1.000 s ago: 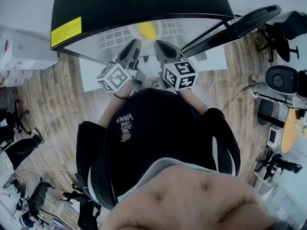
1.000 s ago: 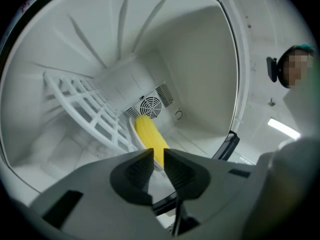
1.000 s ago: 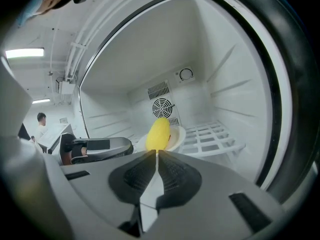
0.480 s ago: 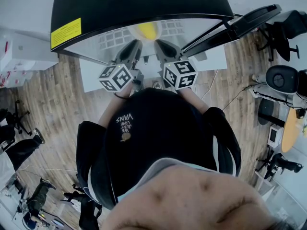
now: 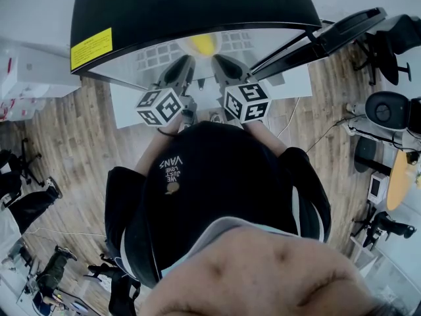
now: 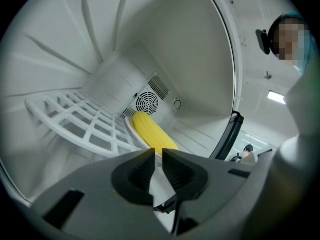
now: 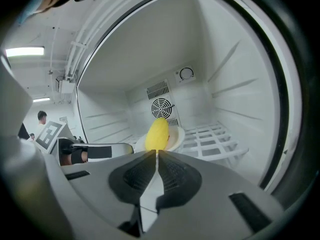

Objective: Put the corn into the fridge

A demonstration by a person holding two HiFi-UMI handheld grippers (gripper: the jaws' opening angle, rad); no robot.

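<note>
A yellow corn cob (image 5: 201, 43) lies on a white plate (image 7: 176, 136) deep inside the open fridge (image 5: 197, 2), in front of the round fan vent (image 7: 161, 106). In the left gripper view the corn (image 6: 152, 131) lies just beyond my left gripper (image 6: 158, 151), whose jaws are nearly together with nothing between them. My right gripper (image 7: 157, 153) is shut and empty, pointing at the corn (image 7: 158, 133) from the fridge mouth. In the head view the left gripper (image 5: 181, 68) and the right gripper (image 5: 223, 64) sit side by side at the opening, apart from the corn.
A white wire shelf (image 6: 80, 119) spans the fridge's inside beside the plate. The black fridge door (image 5: 329, 35) stands swung open to the right. The left gripper's body (image 7: 95, 151) shows at the left of the right gripper view. Office chairs (image 5: 388, 107) stand on the wooden floor.
The left gripper has rolled slightly about its own axis, its marker cube turning. The right gripper and the corn have stayed where they were.
</note>
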